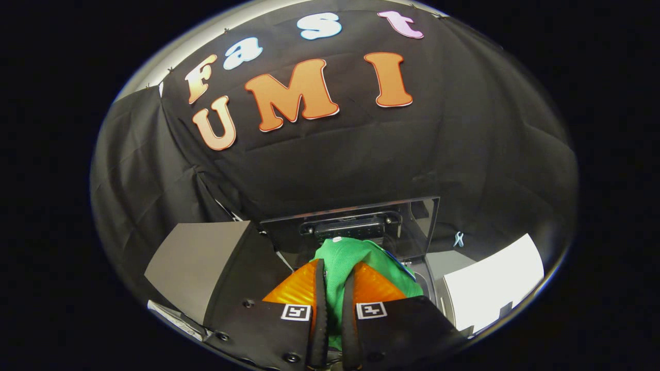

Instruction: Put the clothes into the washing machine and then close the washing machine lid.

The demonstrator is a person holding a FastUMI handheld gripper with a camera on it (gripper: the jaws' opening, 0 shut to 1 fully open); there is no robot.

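A green cloth garment (344, 257) is pinched between my two fingers, and my gripper (334, 278) is shut on it. The cloth bulges up ahead of the fingertips and hangs off to the right. Just beyond it stands the washing machine's raised lid (361, 219), a dark see-through panel tilted upright, with the machine's dark control strip (356, 226) showing through it. A bit of the machine's pale top rim (430, 288) shows to the right of the garment. The tub opening is hidden behind the cloth and my fingers.
A grey slanted panel (198, 257) stands left of the machine. A bright white sheet (495, 283) lies to the right. A small pale clip (458, 238) hangs on the black booth cloth behind.
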